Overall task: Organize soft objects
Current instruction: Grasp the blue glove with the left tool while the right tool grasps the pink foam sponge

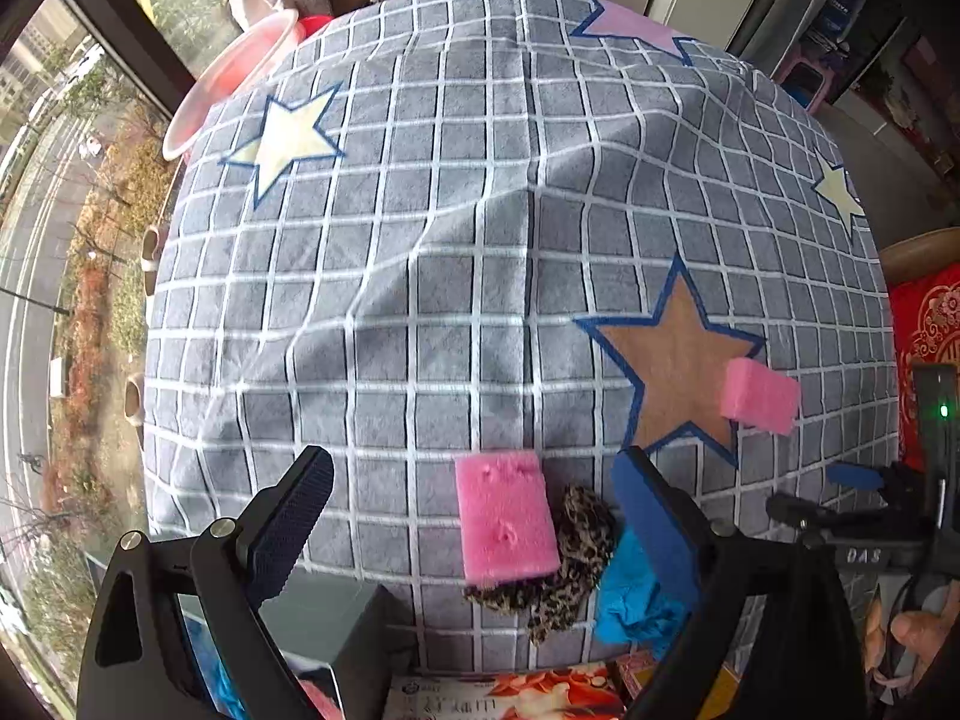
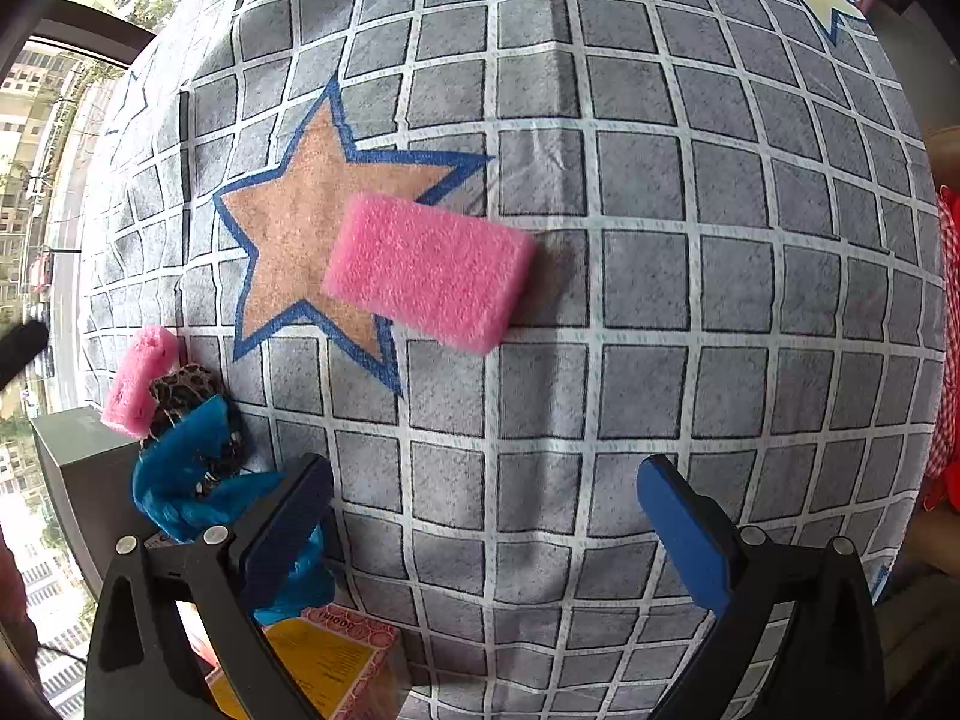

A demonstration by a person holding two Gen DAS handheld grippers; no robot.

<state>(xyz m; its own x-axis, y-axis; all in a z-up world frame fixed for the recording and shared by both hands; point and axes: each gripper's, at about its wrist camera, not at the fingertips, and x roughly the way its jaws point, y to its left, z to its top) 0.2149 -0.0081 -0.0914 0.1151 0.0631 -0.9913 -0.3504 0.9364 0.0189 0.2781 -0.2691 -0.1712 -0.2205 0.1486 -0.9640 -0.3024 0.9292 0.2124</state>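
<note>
A pink sponge (image 2: 429, 270) lies on the grey checked cloth, partly over a brown star (image 2: 300, 210); it shows in the left wrist view (image 1: 761, 396) too. A second pink sponge (image 1: 507, 519) lies near the front edge against a leopard-print cloth (image 1: 570, 564) and a blue cloth (image 1: 630, 594); this pile shows at the left of the right wrist view (image 2: 180, 438). My left gripper (image 1: 474, 510) is open and empty, with the near sponge between its fingers in the picture. My right gripper (image 2: 486, 516) is open and empty, short of the far sponge.
The checked cloth (image 1: 450, 240) with stars covers the table. A pink basin (image 1: 228, 78) stands at the far left edge by the window. A grey box (image 1: 336, 624) and printed packets (image 2: 324, 660) lie below the front edge. Red fabric (image 1: 930, 324) is on the right.
</note>
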